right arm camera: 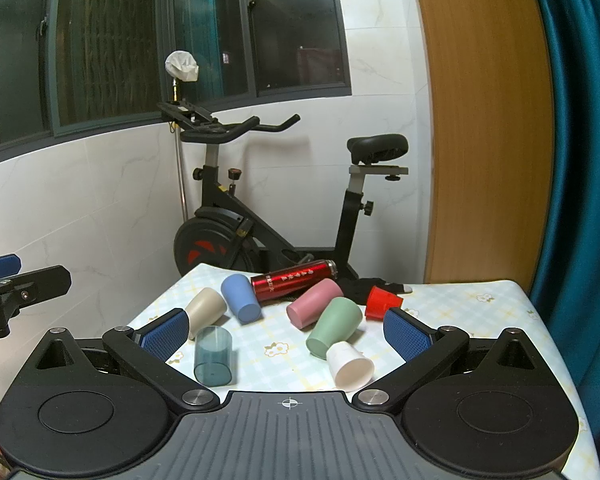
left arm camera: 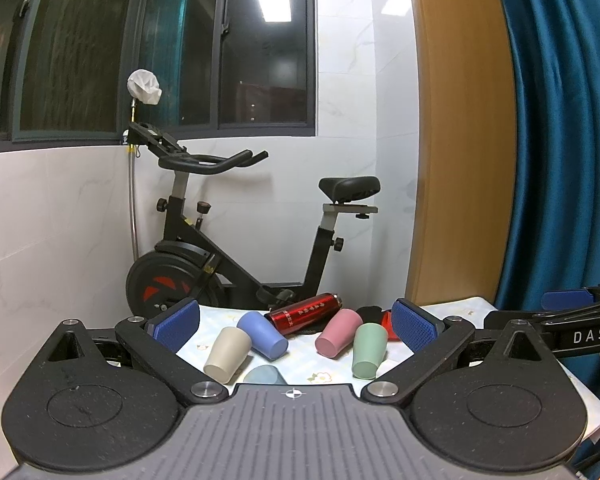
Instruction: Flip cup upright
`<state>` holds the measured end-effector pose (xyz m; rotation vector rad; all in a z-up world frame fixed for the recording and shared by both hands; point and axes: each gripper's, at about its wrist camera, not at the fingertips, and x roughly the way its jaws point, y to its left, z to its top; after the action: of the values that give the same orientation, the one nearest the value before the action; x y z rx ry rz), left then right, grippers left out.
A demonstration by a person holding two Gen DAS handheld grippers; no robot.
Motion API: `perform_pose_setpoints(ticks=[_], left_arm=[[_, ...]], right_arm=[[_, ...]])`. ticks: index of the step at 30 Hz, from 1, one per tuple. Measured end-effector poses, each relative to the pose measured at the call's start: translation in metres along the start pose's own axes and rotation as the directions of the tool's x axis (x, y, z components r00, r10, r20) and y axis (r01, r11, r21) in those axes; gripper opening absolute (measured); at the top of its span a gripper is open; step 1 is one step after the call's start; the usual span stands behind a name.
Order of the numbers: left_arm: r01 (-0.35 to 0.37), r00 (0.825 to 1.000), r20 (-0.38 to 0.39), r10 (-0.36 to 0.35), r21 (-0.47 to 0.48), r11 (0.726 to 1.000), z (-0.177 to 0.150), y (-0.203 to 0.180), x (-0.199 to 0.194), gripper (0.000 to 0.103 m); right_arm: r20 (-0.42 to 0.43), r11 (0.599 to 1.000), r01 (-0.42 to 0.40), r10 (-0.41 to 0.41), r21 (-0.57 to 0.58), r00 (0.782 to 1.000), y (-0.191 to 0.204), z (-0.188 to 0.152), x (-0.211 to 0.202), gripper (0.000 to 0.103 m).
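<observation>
Several cups lie on their sides on a flowered tablecloth [right arm camera: 272,364]: beige [right arm camera: 204,310], blue [right arm camera: 242,298], pink [right arm camera: 314,308], green [right arm camera: 334,328], white [right arm camera: 348,364], small red [right arm camera: 382,302] and a clear teal tumbler [right arm camera: 213,356]. A red bottle [right arm camera: 296,280] lies behind them. In the left wrist view I see the beige [left arm camera: 226,354], blue [left arm camera: 262,334], pink [left arm camera: 338,332] and green [left arm camera: 368,350] cups. My left gripper [left arm camera: 296,326] and right gripper [right arm camera: 286,334] are both open and empty, held short of the cups.
A black exercise bike [right arm camera: 260,216] stands behind the table against a white tiled wall. A wooden panel [right arm camera: 484,120] and a blue curtain [right arm camera: 580,160] are at the right. A black glove [right arm camera: 360,286] lies by the red cup.
</observation>
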<state>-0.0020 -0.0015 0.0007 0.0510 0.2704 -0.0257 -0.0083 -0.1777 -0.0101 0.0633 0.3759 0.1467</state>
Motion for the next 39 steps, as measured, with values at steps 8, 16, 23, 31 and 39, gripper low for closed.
perform_pose_setpoints(ticks=[8, 16, 23, 31, 39], left_arm=[[-0.001, 1.0, 0.001, 0.001, 0.0, 1.0, 0.0, 0.0, 0.0, 0.103], [-0.001, 1.0, 0.0, 0.001, -0.001, 1.0, 0.0, -0.001, 0.001, 0.103], [-0.003, 1.0, -0.015, 0.002, -0.016, 1.0, 0.0, 0.001, 0.003, 0.103], [-0.032, 0.996, -0.086, 0.027, -0.054, 0.998, -0.001, 0.02, 0.034, 0.103], [-0.115, 0.974, -0.207, 0.093, -0.1, 0.988, -0.007, 0.061, 0.082, 0.103]], right_arm=[[0.001, 1.0, 0.0, 0.0, -0.001, 1.0, 0.0, -0.001, 0.0, 0.103], [0.011, 1.0, 0.0, 0.0, -0.003, 1.0, -0.003, 0.005, -0.008, 0.103], [0.016, 1.0, 0.0, 0.0, -0.004, 1.0, -0.004, 0.008, -0.007, 0.103], [0.001, 0.999, -0.014, 0.014, 0.028, 1.0, -0.023, 0.014, 0.018, 0.103], [-0.013, 0.992, 0.032, -0.03, 0.119, 0.999, -0.069, 0.015, 0.056, 0.103]])
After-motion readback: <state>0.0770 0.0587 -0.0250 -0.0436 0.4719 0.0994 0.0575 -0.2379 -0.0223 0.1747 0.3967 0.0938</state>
